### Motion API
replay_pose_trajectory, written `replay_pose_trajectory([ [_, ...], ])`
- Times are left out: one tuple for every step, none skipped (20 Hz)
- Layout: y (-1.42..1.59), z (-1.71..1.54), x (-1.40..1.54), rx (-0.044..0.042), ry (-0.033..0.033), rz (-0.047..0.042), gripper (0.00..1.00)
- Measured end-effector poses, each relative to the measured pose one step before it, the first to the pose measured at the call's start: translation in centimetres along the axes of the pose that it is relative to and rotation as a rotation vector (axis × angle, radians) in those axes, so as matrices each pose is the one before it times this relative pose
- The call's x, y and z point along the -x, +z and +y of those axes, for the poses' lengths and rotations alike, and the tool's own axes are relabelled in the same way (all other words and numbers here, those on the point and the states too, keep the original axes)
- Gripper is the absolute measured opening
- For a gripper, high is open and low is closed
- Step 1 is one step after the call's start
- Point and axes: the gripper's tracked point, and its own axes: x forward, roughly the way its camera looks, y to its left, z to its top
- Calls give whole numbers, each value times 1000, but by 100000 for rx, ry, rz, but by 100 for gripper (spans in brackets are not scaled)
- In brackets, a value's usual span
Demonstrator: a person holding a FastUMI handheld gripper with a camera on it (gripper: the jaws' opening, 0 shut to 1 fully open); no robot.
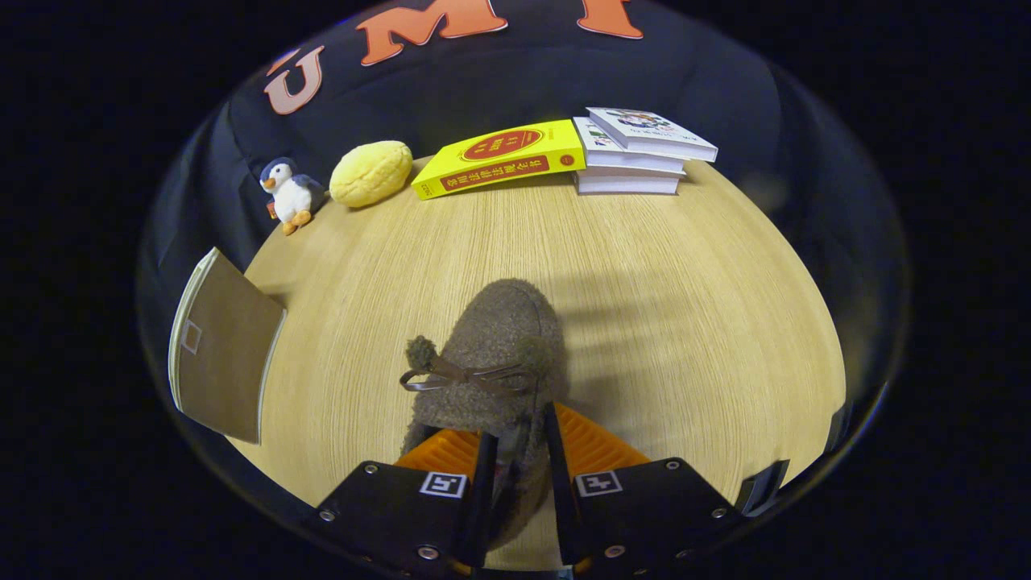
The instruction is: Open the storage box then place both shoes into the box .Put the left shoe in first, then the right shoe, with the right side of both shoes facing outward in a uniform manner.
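So the tongs [515,443] are pinching the fuzzy brown shoe [495,354] by its heel end, fingers nearly closed on the collar, toe pointing away toward the books. Gripping there is probably keeping the shoe level and easy to steer sideways into a box. The shoe is sitting over the middle of the wooden surface [685,306]; can't tell if it's lifted or resting. The heel is hidden behind the fingers, and whether it's the left or right shoe is hard to say.
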Motion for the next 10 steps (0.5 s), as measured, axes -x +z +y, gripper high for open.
replay_pose_trajectory([
  [295,-169,-123,-981,-427,-242,34],
  [92,-190,4,-1263,-462,-164,29],
  [38,-322,111,-1360,-899,-172,26],
  [15,-244,-5,-1669,-1082,174,17],
  [81,-55,73,-1827,-391,-131,12],
  [106,14,139,-2029,-199,-138,7],
  [-3,254,225,-2471,879,541,5],
  [24,493,340,-2623,1300,787,4],
  [361,647,437,-1214,992,-221,4],
  [489,619,546,-343,420,-948,4],
])
